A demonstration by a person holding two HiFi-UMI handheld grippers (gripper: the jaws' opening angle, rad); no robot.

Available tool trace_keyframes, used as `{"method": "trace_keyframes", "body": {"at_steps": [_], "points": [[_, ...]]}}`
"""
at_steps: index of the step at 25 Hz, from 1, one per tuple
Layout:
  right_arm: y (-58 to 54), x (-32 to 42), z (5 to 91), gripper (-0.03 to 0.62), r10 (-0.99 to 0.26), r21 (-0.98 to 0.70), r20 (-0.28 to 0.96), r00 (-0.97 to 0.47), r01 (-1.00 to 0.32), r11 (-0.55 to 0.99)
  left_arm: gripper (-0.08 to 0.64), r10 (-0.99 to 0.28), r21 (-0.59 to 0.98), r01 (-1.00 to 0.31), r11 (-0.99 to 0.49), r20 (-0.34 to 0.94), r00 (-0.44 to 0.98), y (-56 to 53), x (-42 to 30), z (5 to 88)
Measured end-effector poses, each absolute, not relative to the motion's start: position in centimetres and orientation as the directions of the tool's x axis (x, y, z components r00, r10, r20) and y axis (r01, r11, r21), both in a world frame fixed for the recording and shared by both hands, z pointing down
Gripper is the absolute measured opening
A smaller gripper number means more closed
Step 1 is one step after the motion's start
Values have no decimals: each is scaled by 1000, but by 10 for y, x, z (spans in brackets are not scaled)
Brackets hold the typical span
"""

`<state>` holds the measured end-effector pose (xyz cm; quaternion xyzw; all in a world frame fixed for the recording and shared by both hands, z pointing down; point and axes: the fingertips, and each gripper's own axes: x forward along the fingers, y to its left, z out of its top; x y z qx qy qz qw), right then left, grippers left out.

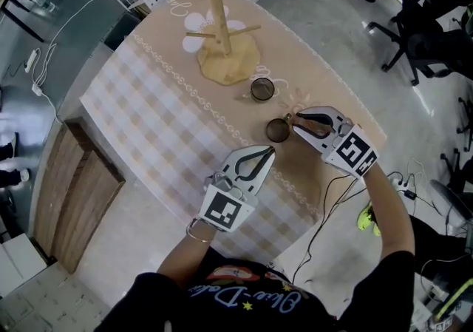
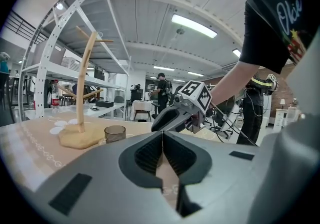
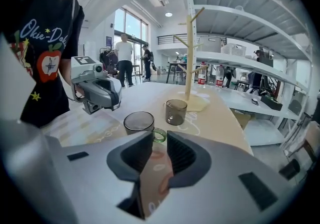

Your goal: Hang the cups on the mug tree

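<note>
Standing empty: near cup (image 1: 278, 129), far cup (image 1: 262, 89)

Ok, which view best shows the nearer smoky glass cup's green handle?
Right gripper view: the green handle sits close up at the right tool's tips. Head view barely shows it; left gripper view doesn't.

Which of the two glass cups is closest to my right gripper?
The cup just before the right gripper, handle at its tips; the other cup stands beside the mug tree base.
</note>
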<state>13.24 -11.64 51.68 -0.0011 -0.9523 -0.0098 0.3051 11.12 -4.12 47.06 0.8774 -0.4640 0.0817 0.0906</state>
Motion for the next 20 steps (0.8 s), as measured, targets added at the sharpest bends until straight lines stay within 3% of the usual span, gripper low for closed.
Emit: {"method": "trace_keyframes", "body": {"at_steps": [20], "points": [[-115,123,533,129,147,63,682,-717,258,964,8,-795,104,-830,-548,243,555,-47,110,485]]}}
